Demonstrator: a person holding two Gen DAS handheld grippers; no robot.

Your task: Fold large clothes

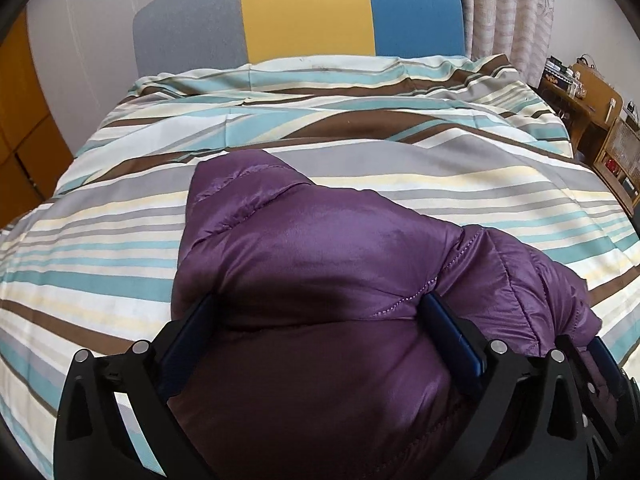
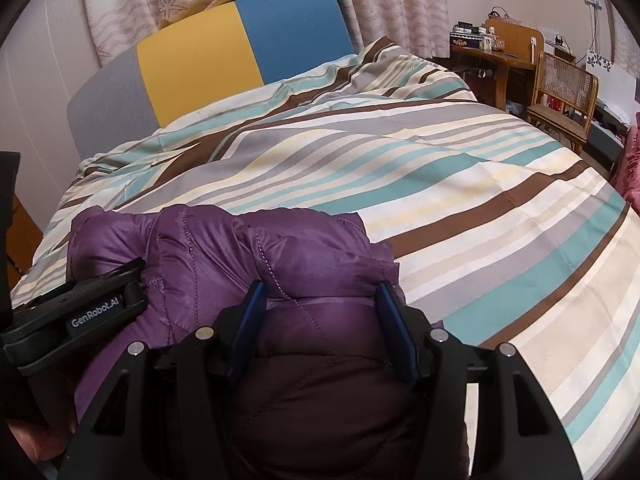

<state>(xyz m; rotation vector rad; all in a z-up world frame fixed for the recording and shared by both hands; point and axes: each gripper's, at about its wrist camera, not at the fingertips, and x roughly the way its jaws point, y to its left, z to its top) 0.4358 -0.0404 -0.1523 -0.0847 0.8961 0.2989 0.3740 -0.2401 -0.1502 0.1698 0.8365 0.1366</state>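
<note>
A puffy purple quilted jacket (image 1: 320, 232) lies bunched on the striped bed cover (image 1: 120, 248) near the bed's front edge. My left gripper (image 1: 320, 306) stands wide open around the jacket's bulk, which fills the gap between its blue pads. In the right wrist view my right gripper (image 2: 320, 290) is shut on a thick fold of the jacket (image 2: 208, 248) at its right end, with fabric squeezed between the pads. The left gripper's black body (image 2: 100, 300) rests against the jacket just to the left. The jacket's underside and sleeves are hidden.
The bed cover (image 2: 480, 200) stretches back to a grey, yellow and blue headboard (image 1: 308, 12). Curtains (image 2: 392, 4) hang behind it. A wooden desk (image 2: 496, 60) and cane chair (image 2: 560, 92) stand right of the bed. An orange-brown cabinet (image 1: 20, 128) is on the left.
</note>
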